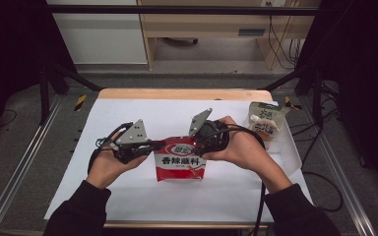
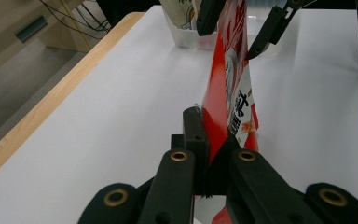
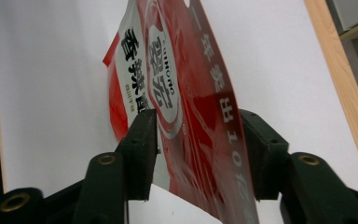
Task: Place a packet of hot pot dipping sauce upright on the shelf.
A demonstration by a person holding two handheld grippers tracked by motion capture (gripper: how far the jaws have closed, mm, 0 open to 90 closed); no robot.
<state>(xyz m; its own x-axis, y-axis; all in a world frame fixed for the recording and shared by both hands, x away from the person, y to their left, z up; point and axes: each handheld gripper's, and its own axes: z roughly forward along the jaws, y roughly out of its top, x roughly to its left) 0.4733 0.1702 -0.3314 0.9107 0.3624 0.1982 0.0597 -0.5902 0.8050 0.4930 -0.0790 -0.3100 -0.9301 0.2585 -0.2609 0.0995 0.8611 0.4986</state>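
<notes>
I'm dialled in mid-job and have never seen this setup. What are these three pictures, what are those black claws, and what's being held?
A person sits at a white table, holding a hand-held two-jaw gripper in each hand. The high view looks down from above; the other two pictures come from cameras riding on each gripper, looking along its black jaws. The left gripper is shut on one edge of an upright red sachet. The right gripper straddles the opposite edge with its jaws apart, so it is not gripping. At the far right of the table a clear tray holds a pale spouted pouch.
</notes>
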